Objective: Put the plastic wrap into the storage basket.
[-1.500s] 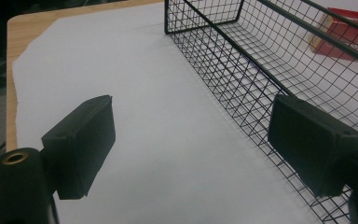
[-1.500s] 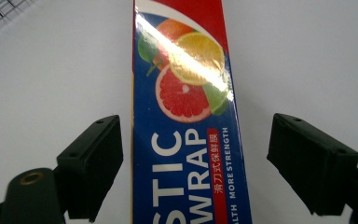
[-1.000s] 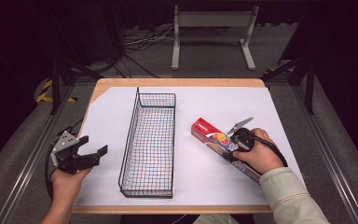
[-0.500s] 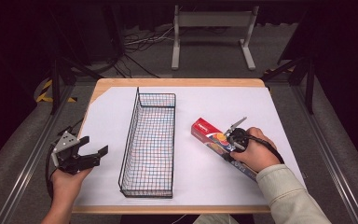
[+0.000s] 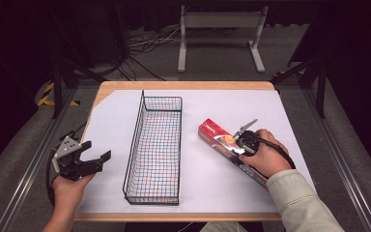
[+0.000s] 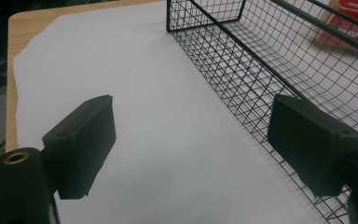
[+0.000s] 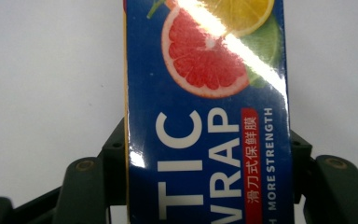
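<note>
We see our right gripper [image 5: 244, 145], its fingers just closed, clamping the long red-and-blue cardboard plastic-wrap box [image 5: 212, 134] lying on the white-papered bench [image 5: 111, 125], right of the black wire basket [image 5: 155, 145]. Our left gripper [image 5: 92, 155] hovers with fingers spread.

We are seeing bright light falling on the white sheet [image 5: 212, 179] while the surroundings are lying in darkness. Glare is streaking across the wrap box [image 7: 205, 116], and the near black pads [image 6: 81, 144] are blurring softly.
</note>
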